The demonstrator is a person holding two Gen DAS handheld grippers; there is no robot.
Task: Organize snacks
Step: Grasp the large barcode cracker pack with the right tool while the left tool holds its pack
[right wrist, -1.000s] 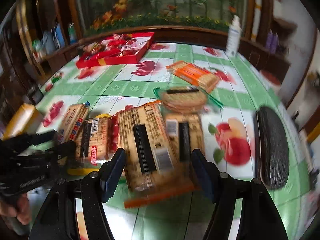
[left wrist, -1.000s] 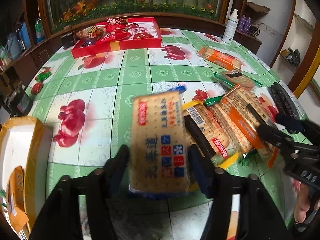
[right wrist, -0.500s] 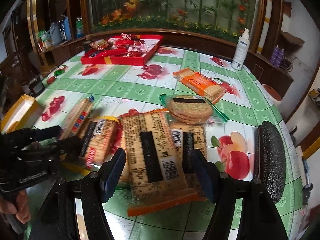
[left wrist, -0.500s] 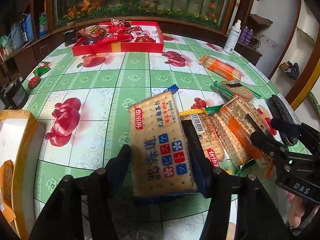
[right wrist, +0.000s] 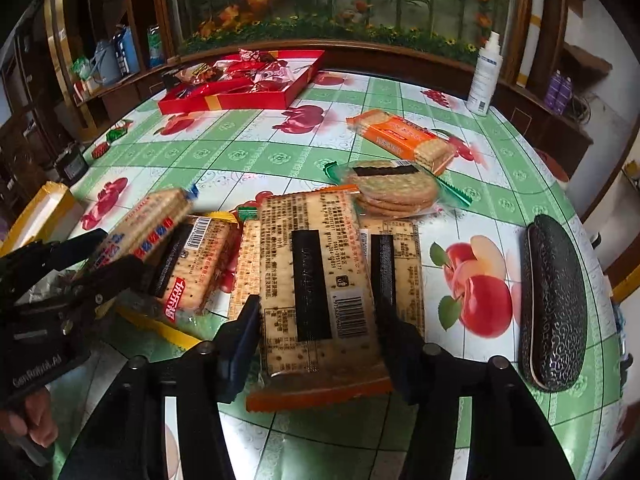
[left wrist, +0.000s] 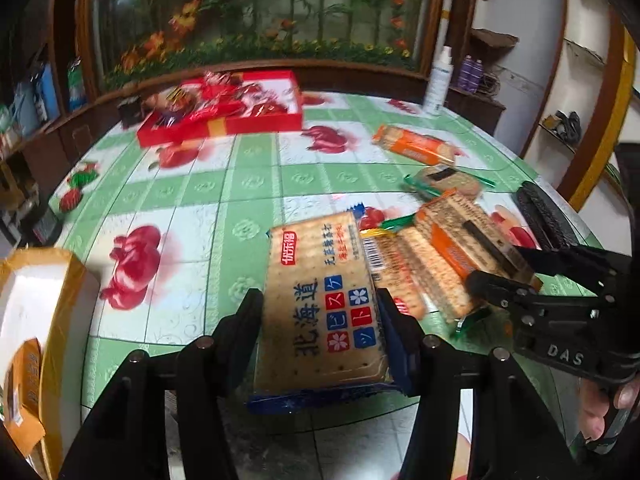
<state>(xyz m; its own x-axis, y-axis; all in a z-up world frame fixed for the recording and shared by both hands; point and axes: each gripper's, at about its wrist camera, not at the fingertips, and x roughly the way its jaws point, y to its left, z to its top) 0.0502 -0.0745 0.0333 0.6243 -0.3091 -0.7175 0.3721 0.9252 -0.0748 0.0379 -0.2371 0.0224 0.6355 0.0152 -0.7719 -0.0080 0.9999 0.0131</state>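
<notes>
Item: left gripper (left wrist: 320,320), black, two-fingered, lower centre of the left wrist view; jaws pressed on both long sides of a flat cracker packet with blue end seal and Japanese-style lettering (left wrist: 326,304), held face up and seemingly clear of the table, probably for carrying to a container. Item: right gripper (right wrist: 318,328), black, lower centre of the right wrist view; jaws clamped on the long edges of a clear cracker packet with orange end seal and black back seam (right wrist: 316,280), barcode side up, its far end over the loose pile. Item: pile of further cracker packets, centre of the right wrist view, including a yellow-sealed packet with barcode (right wrist: 196,264) and a packet partly under the held one (right wrist: 394,256); these await sorting. Item: round biscuits in a clear green-ended wrapper (right wrist: 392,190), just beyond the pile. Item: orange-wrapped cracker packet (right wrist: 404,140), upper right, well apart from the pile. Item: red shallow gift box of wrapped sweets (right wrist: 244,80), upper left, far edge of the table. Item: open yellow-rimmed cardboard box (left wrist: 38,316), left edge of the left wrist view, beside the table; a likely destination, judged only from its position. Item: black textured oblong case (right wrist: 554,304), right side. Item: white spray bottle (right wrist: 486,76), upper right. Surface: green-and-white fruit-print tablecloth (right wrist: 256,152).
</notes>
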